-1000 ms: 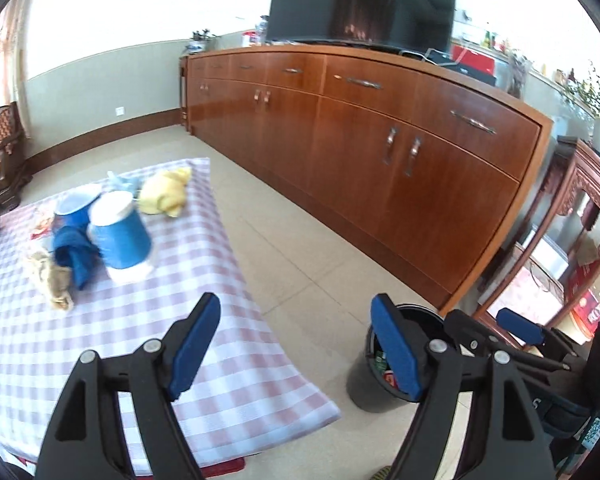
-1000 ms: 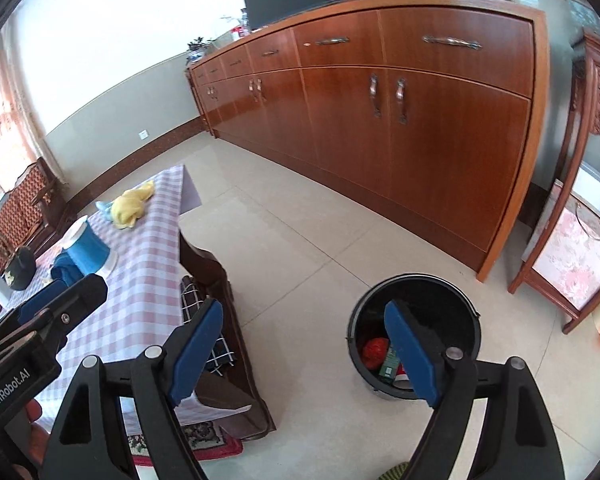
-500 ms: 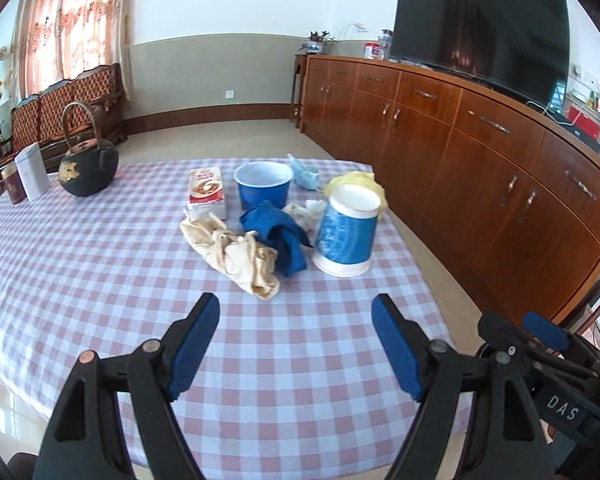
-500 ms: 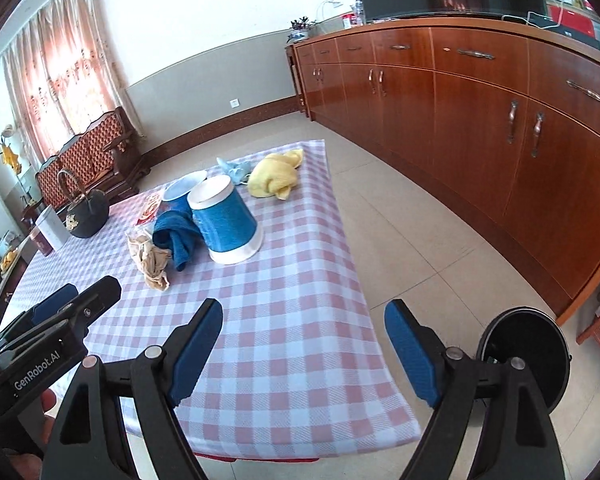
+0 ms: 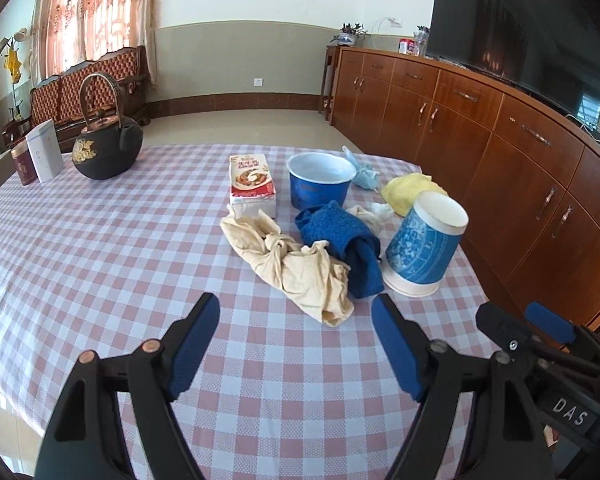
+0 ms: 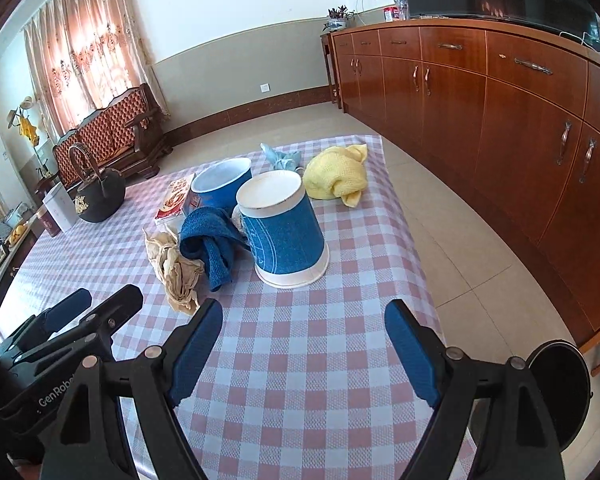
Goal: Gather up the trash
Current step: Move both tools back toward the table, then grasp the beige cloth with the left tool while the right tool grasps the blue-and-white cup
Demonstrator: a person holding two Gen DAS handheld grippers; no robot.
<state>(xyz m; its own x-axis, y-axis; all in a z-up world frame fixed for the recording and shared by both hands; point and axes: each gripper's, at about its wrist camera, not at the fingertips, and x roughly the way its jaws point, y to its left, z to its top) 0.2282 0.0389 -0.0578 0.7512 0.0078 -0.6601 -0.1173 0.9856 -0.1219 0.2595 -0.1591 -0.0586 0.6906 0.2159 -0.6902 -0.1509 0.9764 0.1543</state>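
On the checked tablecloth (image 5: pixel 100 240) lie a crumpled beige rag (image 5: pixel 296 264), a blue cloth (image 5: pixel 344 240), an upturned blue paper cup (image 5: pixel 424 244), an upright blue cup (image 5: pixel 320 184), a food carton (image 5: pixel 252 184), a yellow cloth (image 5: pixel 412 192) and a pale blue wad (image 5: pixel 364 172). My left gripper (image 5: pixel 296 344) is open and empty, just short of the beige rag. My right gripper (image 6: pixel 304 348) is open and empty, in front of the upturned cup (image 6: pixel 284 228). The black bin (image 6: pixel 560 392) stands on the floor at the right.
A black iron kettle (image 5: pixel 104 144), a white box (image 5: pixel 44 156) and a red tin (image 5: pixel 22 162) stand at the table's far left. A long wooden sideboard (image 5: pixel 500 132) with a TV runs along the right. A wooden bench (image 6: pixel 112 140) stands under the curtains.
Both grippers swung from the bin on the floor round to the table and moved closer to the pile of trash. Both stayed open and empty.
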